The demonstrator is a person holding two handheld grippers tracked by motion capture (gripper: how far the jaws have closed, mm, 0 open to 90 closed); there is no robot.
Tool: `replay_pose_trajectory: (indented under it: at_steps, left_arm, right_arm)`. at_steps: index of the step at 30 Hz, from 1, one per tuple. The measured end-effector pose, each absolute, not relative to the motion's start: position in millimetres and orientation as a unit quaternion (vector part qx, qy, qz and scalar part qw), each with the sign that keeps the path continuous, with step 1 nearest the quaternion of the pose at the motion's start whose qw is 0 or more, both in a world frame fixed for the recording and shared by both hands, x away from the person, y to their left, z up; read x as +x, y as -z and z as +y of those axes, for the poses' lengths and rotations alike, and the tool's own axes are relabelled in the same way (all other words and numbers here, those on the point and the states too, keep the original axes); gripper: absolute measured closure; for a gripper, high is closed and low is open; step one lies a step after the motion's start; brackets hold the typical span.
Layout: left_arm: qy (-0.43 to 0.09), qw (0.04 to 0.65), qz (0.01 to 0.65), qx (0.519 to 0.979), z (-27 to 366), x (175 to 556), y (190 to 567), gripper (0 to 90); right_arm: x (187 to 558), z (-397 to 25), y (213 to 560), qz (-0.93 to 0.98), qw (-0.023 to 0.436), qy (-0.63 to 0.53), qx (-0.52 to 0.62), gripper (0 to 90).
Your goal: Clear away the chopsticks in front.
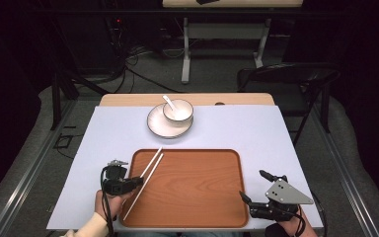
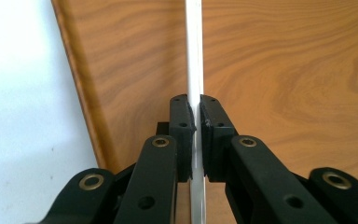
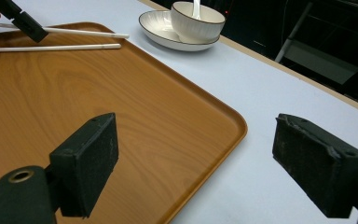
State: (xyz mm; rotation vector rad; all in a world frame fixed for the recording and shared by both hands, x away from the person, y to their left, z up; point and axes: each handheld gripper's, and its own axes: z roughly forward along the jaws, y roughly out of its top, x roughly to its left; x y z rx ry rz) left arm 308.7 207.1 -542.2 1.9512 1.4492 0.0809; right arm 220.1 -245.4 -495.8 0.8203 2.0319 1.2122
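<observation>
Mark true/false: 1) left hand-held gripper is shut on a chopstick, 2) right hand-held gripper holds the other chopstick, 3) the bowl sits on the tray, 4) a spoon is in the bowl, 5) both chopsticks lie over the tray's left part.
1) True: the left hand-held gripper is clamped on one chopstick.
2) False: the right hand-held gripper is open and empty, beside the tray's right edge; the other chopstick lies free.
3) False: the bowl sits on a plate beyond the tray.
4) True: a spoon stands in it.
5) True.
</observation>
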Motion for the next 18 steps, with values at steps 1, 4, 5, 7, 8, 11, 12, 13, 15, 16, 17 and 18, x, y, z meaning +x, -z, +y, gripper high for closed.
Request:
replay_pose_trajectory:
  at_steps: [1, 4, 5, 7, 8, 11, 12, 13, 15, 16, 17, 18]
  left_arm:
    - [-0.029, 0.345, 0.558, 0.754, 206.8, 308.0, 543.2, 84.8]
    - [-0.030, 0.341, 0.559, 0.755, 205.2, 306.2, 545.2, 84.6]
    - [-0.029, 0.339, 0.556, 0.758, 205.1, 305.7, 545.5, 84.7]
    - [-0.028, 0.337, 0.556, 0.759, 204.6, 304.0, 546.3, 84.6]
    - [-0.027, 0.336, 0.556, 0.760, 204.5, 303.4, 546.6, 84.6]
    - [-0.031, 0.336, 0.555, 0.760, 203.1, 300.1, 547.0, 84.6]
    - [-0.031, 0.336, 0.555, 0.761, 203.0, 299.0, 547.0, 84.7]
    - [-0.031, 0.335, 0.554, 0.761, 202.9, 298.3, 546.9, 84.6]
    - [-0.034, 0.336, 0.554, 0.761, 202.5, 298.0, 547.1, 84.6]
    - [-0.034, 0.336, 0.554, 0.761, 202.6, 298.0, 547.2, 84.6]
    - [-0.033, 0.336, 0.554, 0.761, 202.5, 298.0, 547.2, 84.4]
    - [-0.033, 0.338, 0.553, 0.761, 202.6, 298.1, 547.3, 84.0]
  right_arm:
    - [220.0, -245.3, 495.8, 0.771, 0.313, -0.460, 0.311, 13.8]
    - [220.1, -245.0, 495.8, 0.771, 0.313, -0.459, 0.311, 13.8]
    - [220.2, -245.0, 495.8, 0.771, 0.313, -0.458, 0.312, 13.8]
    - [219.9, -244.8, 495.7, 0.772, 0.314, -0.458, 0.310, 13.8]
    - [219.7, -244.9, 495.7, 0.771, 0.314, -0.459, 0.310, 13.7]
    - [220.2, -244.9, 495.8, 0.771, 0.313, -0.458, 0.312, 13.8]
    - [220.2, -244.8, 495.9, 0.772, 0.313, -0.458, 0.311, 13.8]
    - [220.1, -244.7, 495.9, 0.772, 0.313, -0.458, 0.311, 13.8]
    - [220.0, -245.0, 495.8, 0.771, 0.313, -0.458, 0.311, 13.7]
    - [219.9, -245.0, 495.8, 0.771, 0.314, -0.458, 0.311, 13.7]
    - [219.9, -245.0, 495.8, 0.771, 0.314, -0.458, 0.311, 13.8]
    - [219.9, -244.9, 495.8, 0.771, 0.314, -0.458, 0.311, 13.8]
